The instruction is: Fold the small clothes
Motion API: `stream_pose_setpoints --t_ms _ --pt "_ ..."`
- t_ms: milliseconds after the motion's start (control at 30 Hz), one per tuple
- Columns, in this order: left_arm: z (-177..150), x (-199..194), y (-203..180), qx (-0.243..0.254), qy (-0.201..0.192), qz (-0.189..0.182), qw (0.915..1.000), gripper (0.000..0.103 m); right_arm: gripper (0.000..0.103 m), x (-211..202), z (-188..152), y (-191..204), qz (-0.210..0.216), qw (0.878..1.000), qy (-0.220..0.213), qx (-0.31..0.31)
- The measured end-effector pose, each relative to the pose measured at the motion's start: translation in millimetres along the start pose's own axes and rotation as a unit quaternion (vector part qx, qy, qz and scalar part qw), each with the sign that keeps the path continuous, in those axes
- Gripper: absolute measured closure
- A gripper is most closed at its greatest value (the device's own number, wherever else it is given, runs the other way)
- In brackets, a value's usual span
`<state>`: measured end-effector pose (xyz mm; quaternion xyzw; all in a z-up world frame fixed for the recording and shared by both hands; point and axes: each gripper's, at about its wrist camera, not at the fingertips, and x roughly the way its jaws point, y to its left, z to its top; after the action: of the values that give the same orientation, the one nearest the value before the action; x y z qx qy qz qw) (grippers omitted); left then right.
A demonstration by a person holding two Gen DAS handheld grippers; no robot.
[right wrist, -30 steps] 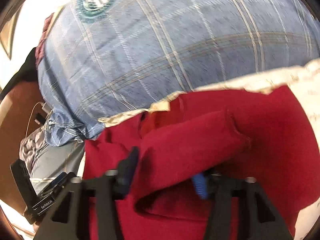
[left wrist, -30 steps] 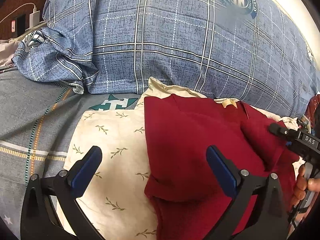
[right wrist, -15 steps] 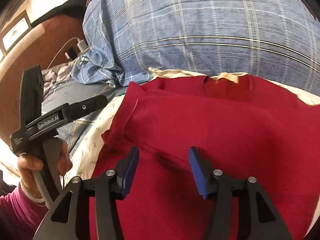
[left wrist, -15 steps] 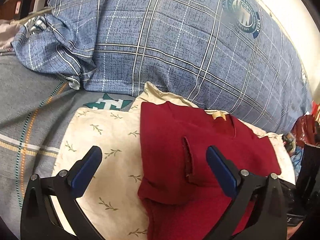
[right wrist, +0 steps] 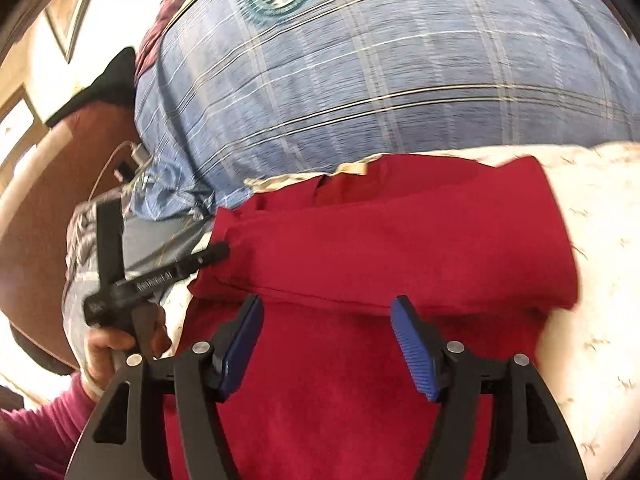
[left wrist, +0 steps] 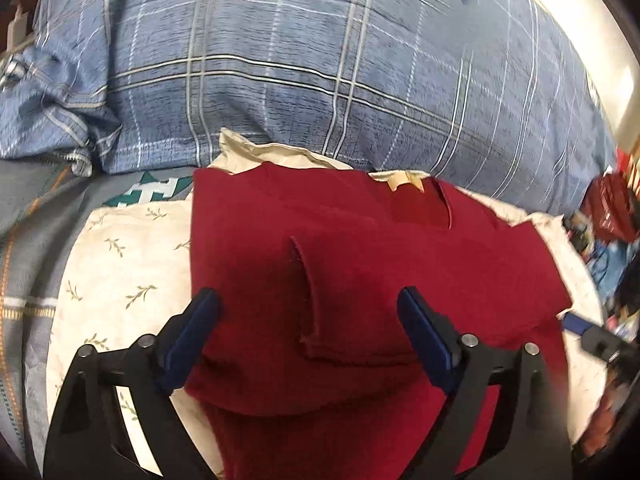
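Matt red knit garment [left wrist: 360, 264] on soft leaf-print cotton pillow [left wrist: 120, 280]; blue woven plaid quilt [left wrist: 320, 60].

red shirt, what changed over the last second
The right gripper let go: a second ago it was shut on a fold of the red shirt, now it is open above it. That sleeve now lies folded across the body. The left gripper moved in closer over the shirt. It stayed open, and the shirt stayed on the cream cloth in front of the blue plaid pillow.
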<state>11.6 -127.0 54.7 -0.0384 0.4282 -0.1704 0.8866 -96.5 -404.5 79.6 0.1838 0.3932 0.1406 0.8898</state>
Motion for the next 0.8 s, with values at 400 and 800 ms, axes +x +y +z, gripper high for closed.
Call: stream_pose_setpoints --t_ms 400,800 --pt "5.2 21.2 -27.6 0.05 0.033 0.029 0.9978 0.06 0.033 -39.8 1.7 -43.5 -0.009 0.997 -0.041 0.07" --pt "67.0 -53.6 -32.3 0.034 -0.045 -0.045 0.9974 0.1 0.03 -54.6 7.4 -91.7 -0.103 0.986 -0.035 0.129"
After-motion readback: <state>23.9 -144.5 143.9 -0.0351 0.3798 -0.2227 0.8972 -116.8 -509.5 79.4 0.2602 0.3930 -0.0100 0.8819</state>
